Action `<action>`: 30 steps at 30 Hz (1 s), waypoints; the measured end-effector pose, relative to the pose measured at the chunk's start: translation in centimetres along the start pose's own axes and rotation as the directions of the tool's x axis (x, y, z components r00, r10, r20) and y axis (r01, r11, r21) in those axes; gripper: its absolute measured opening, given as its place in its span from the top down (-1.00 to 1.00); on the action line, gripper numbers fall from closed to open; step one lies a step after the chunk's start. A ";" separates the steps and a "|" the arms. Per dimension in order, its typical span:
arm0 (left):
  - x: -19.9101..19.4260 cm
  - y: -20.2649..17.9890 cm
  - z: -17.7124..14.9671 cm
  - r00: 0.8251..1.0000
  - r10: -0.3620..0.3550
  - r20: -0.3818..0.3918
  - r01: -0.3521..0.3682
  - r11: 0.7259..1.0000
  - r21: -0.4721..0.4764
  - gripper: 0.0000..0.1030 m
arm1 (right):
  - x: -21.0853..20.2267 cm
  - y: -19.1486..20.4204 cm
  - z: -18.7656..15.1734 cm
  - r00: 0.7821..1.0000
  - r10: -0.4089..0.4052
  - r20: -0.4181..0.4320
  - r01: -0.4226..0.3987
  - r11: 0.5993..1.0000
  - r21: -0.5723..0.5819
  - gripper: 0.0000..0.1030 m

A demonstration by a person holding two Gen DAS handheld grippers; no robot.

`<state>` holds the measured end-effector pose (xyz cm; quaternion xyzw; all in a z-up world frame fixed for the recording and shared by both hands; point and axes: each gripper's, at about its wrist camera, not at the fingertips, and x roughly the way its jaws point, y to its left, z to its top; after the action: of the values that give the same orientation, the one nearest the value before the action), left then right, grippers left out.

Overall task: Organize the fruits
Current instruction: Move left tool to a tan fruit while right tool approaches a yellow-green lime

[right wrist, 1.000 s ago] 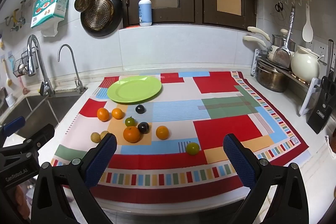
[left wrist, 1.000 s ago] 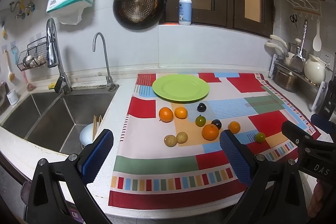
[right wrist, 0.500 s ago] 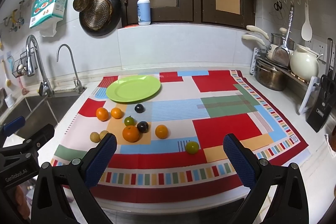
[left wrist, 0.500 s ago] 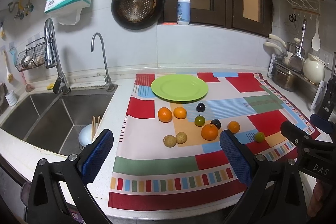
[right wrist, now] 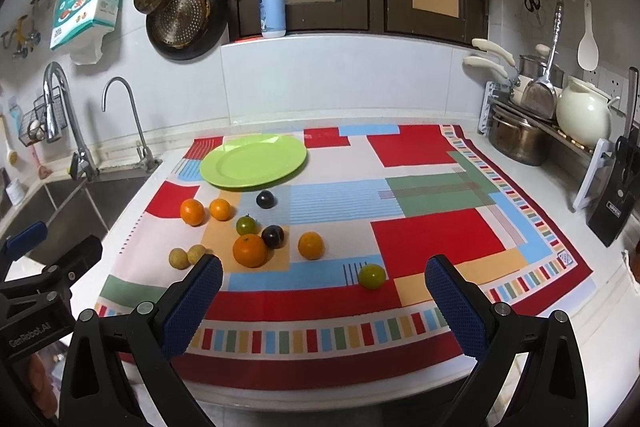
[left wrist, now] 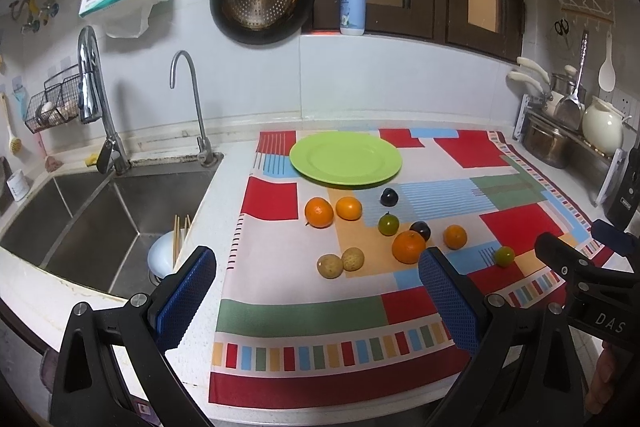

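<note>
A green plate (left wrist: 345, 157) (right wrist: 253, 160) lies empty at the back of a colourful patchwork cloth (left wrist: 320, 311) (right wrist: 436, 235). In front of it lie several oranges, the largest (left wrist: 408, 247) (right wrist: 250, 250) in the middle, two dark plums (right wrist: 265, 199) (right wrist: 273, 236), two green fruits (right wrist: 371, 275) (right wrist: 246, 225) and two tan fruits (left wrist: 329, 266) (left wrist: 353, 258). My left gripper (left wrist: 316, 295) is open and empty over the cloth's near left part. My right gripper (right wrist: 322, 299) is open and empty over the near edge, just short of the green fruit.
A steel sink (left wrist: 80, 211) with a bowl and chopsticks (left wrist: 170, 251) lies left of the cloth. Pots, a white kettle (right wrist: 582, 111) and a knife block (right wrist: 614, 203) stand along the right wall. Pans hang on the back wall.
Both views have crept slightly; the fruits and the plate stay where they were. Both grippers remain open.
</note>
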<state>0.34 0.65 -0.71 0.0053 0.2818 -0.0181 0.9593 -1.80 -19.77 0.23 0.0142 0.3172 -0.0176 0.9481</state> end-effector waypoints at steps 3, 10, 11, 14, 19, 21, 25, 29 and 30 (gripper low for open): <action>0.9 0.2 -0.1 1.000 0.002 -0.016 -0.002 1.000 0.006 -1.00 | 0.8 0.1 -0.1 1.000 -0.016 -0.023 0.016 1.000 0.008 -0.99; 3.6 0.7 -0.4 0.997 -0.013 -0.077 0.015 1.000 0.026 -0.81 | 3.0 -0.4 -0.9 0.993 -0.073 -0.088 0.079 0.995 0.063 -0.99; 4.0 0.7 -0.4 0.996 -0.013 -0.084 0.016 0.999 0.029 -0.80 | 3.5 -0.5 -1.0 0.992 -0.081 -0.101 0.089 0.993 0.074 -0.99; 5.3 0.7 -0.6 0.994 -0.017 -0.108 0.020 0.999 0.036 -0.72 | 4.7 -0.7 -1.4 0.987 -0.100 -0.125 0.113 0.989 0.097 -0.99; 7.8 0.7 -1.0 0.988 -0.013 -0.151 0.020 0.999 0.047 -0.49 | 6.8 -1.2 -1.9 0.978 -0.138 -0.155 0.157 0.980 0.124 -0.93; 8.6 0.6 -1.1 0.987 -0.010 -0.163 0.019 0.998 0.053 -0.43 | 7.9 -1.4 -2.2 0.973 -0.157 -0.168 0.181 0.974 0.139 -0.90; 10.2 0.4 -1.4 0.981 -0.011 -0.192 0.022 0.998 0.056 -0.29 | 9.4 -1.9 -2.4 0.966 -0.173 -0.193 0.204 0.967 0.152 -0.80; 11.6 0.2 -1.9 0.974 -0.022 -0.226 0.036 0.998 0.058 -0.16 | 10.9 -2.1 -2.8 0.957 -0.181 -0.226 0.218 0.964 0.153 -0.71; 11.9 0.2 -2.0 0.972 -0.022 -0.232 0.036 0.998 0.056 -0.14 | 11.2 -2.1 -2.9 0.956 -0.181 -0.231 0.219 0.964 0.151 -0.67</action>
<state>9.29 0.53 -8.80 0.0320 0.3910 -0.0397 0.9190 5.31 -22.03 -8.83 0.0669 0.4151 -0.1401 0.8964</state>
